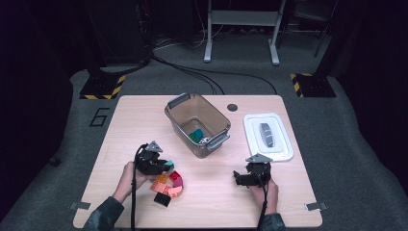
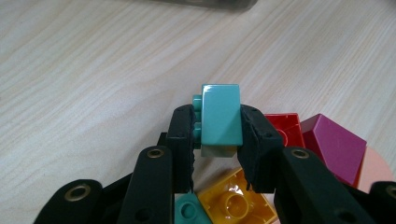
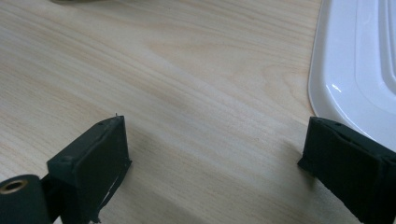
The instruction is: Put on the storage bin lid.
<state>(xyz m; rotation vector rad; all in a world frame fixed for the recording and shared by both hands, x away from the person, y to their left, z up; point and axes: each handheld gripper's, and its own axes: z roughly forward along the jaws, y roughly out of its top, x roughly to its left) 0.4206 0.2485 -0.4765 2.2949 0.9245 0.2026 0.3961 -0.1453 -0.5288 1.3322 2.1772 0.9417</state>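
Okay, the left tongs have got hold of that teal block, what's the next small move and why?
Probably lift the teal block straight up, clear of the brick pile, then carry it toward the clear bin. The left tongs are shut on it from both sides, other bricks sit close beneath, and the bin already holds a few blocks. The right tongs are open over bare table.

A white rectangular plastic lid [image 1: 268,136] lies flat on the light wooden counter [image 1: 125,125], right of a clear plastic bin [image 1: 197,124].
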